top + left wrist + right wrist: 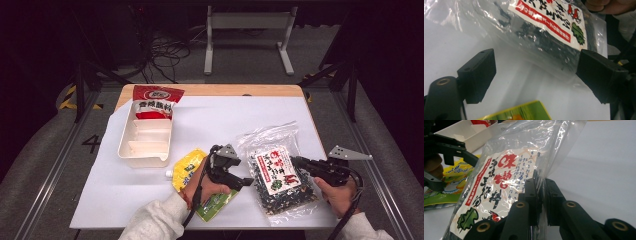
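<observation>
Your right hand-held gripper (539,182) is clamped on the edge of the clear bag (280,172), the plastic pinched between its two black jaws; in the right gripper view the film rises from the pinch and the bag's white label with red and black characters tilts away to the left. In the high view the bag lies on the white surface (240,120) at the near right, dark contents showing through it, with your right hand (336,196) just beside its right edge. Your left hand-held gripper (244,181) is open, holding nothing: in the left gripper view its jaws stand wide apart with bare surface between them, and the bag's (544,32) lower edge lies just beyond them, close to the right jaw, though contact cannot be told. In the high view that gripper sits just left of the bag, pointing towards it. Your left hand (207,187) rests over a yellow and green pouch (189,169), whose corner (524,112) also shows at the bottom of the left gripper view. Farther back on the left stands a white tray (145,137) with dividers, and a red and white packet (155,102) leans in its far end.
</observation>
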### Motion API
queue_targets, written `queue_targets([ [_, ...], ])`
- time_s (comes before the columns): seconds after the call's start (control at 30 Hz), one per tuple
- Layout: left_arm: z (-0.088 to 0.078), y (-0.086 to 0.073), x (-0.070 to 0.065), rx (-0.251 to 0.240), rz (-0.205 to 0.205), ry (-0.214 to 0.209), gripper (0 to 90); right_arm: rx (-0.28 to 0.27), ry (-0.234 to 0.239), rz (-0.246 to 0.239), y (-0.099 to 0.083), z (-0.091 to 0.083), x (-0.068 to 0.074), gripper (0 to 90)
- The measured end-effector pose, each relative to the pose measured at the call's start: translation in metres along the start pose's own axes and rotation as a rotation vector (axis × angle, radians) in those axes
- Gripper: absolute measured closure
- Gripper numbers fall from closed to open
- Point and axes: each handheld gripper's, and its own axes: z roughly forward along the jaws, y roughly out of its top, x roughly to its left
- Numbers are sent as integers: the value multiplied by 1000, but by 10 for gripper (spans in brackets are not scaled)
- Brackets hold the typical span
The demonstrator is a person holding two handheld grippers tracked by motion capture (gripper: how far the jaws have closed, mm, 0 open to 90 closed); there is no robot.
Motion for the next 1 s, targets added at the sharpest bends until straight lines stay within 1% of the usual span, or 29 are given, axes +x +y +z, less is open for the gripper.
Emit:
queue_targets([
  [0.03, 0, 0, 0, 0, 0, 0, 159, 1, 1, -2, 0, 0, 0, 812],
  [0.07, 1, 2, 2, -8, -35, 4, 159, 1, 1, -2, 0, 0, 0, 812],
  [0.1, 1, 2, 4, -17, -57, -3, 155, -9, 5, -8, 0, 0, 0, 812],
  [0.13, 1, 2, 7, -22, -72, -4, 148, -12, 6, -11, 0, -1, 0, 812],
  [0.17, 2, 2, 8, -12, -85, -3, 143, -26, 15, -10, -1, -2, 0, 812],
  [0.2, 3, 2, 10, -6, -100, -12, 142, -33, 19, -17, 0, -2, 1, 813],
  [0.23, 5, 1, 11, 5, -111, -40, 142, -40, 20, -25, 0, -2, 1, 812],
  [0.27, 7, 1, 11, 14, -112, -58, 141, -55, 26, -31, 1, -3, 2, 813],
  [0.33, 13, 2, 9, 27, -94, -82, 139, -69, 30, -44, 2, -3, 5, 813],
  [0.4, 18, 6, 4, 17, -74, -118, 144, -101, 45, -57, 4, -3, 8, 814],
  [0.43, 18, 6, 4, 17, -74, -118, 151, -101, 45, -57, 4, -3, 8, 814],
  [0.47, 21, 9, 0, -5, -56, -124, 151, -102, 46, -63, 6, -3, 10, 814],
  [0.5, 23, 11, -1, -16, -48, -124, 177, -111, 53, -75, 7, -1, 13, 814],
  [0.53, 23, 13, -2, -28, -38, -135, 202, -122, 60, -76, 8, -1, 13, 814],
  [0.57, 23, 13, -1, -47, -38, -139, 237, -128, 66, -72, 8, -1, 13, 814],
  [0.6, 22, 13, -1, -74, -48, -146, 280, -132, 69, -71, 9, -1, 14, 813],
  [0.63, 21, 13, 1, -98, -49, -163, 345, -137, 66, -74, 9, -2, 14, 813],
  [0.67, 20, 13, 0, -121, -57, -184, 503, -148, 67, -79, 11, -4, 15, 811],
  [0.7, 17, 13, 0, -146, -36, -205, 594, -152, 66, -90, 12, -5, 16, 809],
  [0.73, 12, 15, -4, -198, -17, -224, 635, -157, 63, -95, 13, -6, 17, 803],
  [0.77, 12, 15, -4, -198, -17, -224, 661, -157, 63, -95, 13, -6, 17, 803],
  [0.8, 9, 16, -8, -211, 12, -210, 661, -167, 66, -96, 14, -8, 18, 799],
  [0.83, 5, 18, -11, -229, 42, -202, 683, -177, 71, -102, 16, -10, 20, 793],
  [0.9, -3, 21, -17, -256, 82, -178, 718, -212, 88, -110, 19, -16, 23, 770],
  [0.93, -8, 23, -21, -263, 116, -162, 728, -223, 94, -123, 22, -19, 26, 757],
  [0.97, -12, 26, -24, -269, 148, -145, 739, -243, 84, -152, 26, -25, 32, 705],
  [1.0, -17, 28, -28, -273, 177, -121, 739, -243, 84, -152, 26, -25, 32, 705],
])
